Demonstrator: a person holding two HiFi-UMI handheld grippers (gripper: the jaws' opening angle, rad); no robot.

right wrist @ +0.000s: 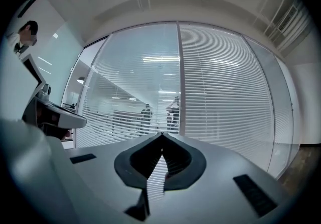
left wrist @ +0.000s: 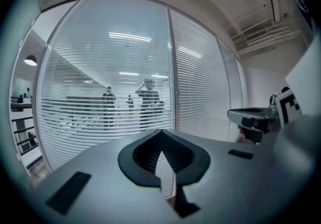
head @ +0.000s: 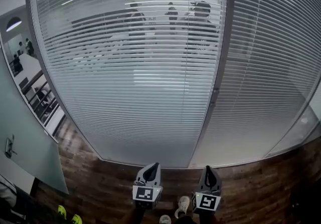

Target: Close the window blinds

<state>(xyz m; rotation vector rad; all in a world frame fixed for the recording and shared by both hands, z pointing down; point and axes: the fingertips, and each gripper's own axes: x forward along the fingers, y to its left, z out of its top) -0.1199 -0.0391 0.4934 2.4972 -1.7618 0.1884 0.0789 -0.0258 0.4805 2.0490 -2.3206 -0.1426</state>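
Left gripper [head: 150, 168] and right gripper [head: 209, 170] pressed together, empty, before the blinds [head: 135, 67].
I judged the slats light and easily bent; the small fitting [head: 215, 91] on the frame post [head: 222, 37] looked the safer hold.

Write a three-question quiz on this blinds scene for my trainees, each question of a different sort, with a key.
1. True or false: the left gripper is clamped on a blind cord.
2. Of the left blind and the right blind, which lets people show through its slats? A. left B. right C. both
3. Fill in: the right gripper has its jaws ____.
Key: 1 false, its jaws are together on nothing; 2 A; 3 shut.
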